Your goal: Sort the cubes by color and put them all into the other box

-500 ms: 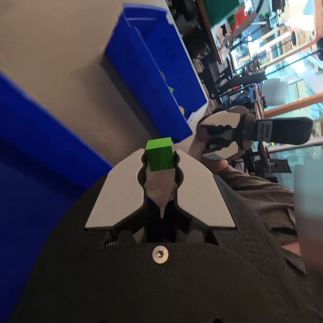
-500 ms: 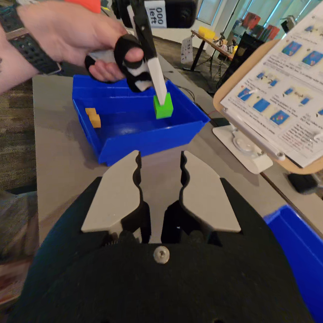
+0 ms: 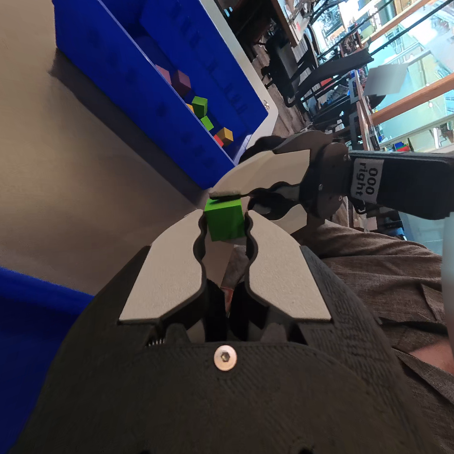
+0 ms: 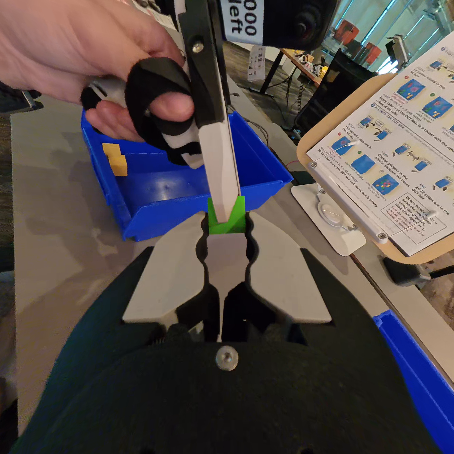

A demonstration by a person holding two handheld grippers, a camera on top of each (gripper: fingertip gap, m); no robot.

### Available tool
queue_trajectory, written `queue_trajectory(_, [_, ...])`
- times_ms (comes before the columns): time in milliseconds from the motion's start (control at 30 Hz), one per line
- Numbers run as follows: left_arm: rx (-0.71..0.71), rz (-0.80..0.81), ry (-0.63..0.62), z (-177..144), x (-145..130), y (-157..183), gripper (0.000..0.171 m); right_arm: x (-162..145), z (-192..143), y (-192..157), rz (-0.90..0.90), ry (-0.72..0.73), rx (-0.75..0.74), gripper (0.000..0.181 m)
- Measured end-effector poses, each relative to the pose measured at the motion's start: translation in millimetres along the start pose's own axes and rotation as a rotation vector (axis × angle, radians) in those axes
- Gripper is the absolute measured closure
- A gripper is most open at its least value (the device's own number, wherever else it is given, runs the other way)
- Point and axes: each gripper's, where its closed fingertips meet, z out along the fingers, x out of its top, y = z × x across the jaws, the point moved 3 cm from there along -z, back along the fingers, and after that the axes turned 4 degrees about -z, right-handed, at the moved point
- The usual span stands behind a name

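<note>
My left gripper (image 3: 224, 217) is shut on a green cube (image 3: 224, 221) and holds it in the air above the grey table (image 4: 61, 233). My right gripper (image 4: 226, 221) has its two fingertips against the left and right sides of the same green cube (image 4: 227, 228), crosswise to the left gripper's fingers (image 4: 221, 172), which come down from above. In the left wrist view the right gripper (image 3: 237, 202) reaches in from the right, its upper finger on the cube's top face. A hand (image 4: 73, 49) holds the left gripper.
A blue bin (image 4: 172, 211) with yellow cubes (image 4: 115, 159) stands just behind the cube. Another blue bin (image 3: 122, 73) holds several coloured cubes (image 3: 199, 104); it also shows in the right wrist view (image 4: 417, 368). An instruction sheet on a stand (image 4: 393, 159) is at the right.
The left gripper brought the green cube from over the bin toward the right gripper. The right gripper moved up to the cube and its fingers closed in on its sides.
</note>
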Motion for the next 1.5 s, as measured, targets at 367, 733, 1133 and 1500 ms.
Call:
queue_trajectory(367, [0.445, 0.267, 0.314, -63, 4, -4, 0.124, -111, -97, 138, 0.233, -0.495, -0.178, 0.153])
queue_trajectory(733, [0.801, 0.484, 0.436, -99, 4, -4, 0.117, -207, -47, 169, 0.568, -0.846, -0.055, 0.153])
queue_trajectory(1133, [0.902, 0.366, 0.401, -139, -7, -38, 0.117, -240, -9, 153, 0.595, -0.896, 0.035, 0.153])
queue_trajectory(1500, [0.736, 0.499, 0.159, -137, -44, -41, 0.132, -247, -14, 146, 0.524, -0.932, 0.022, 0.133])
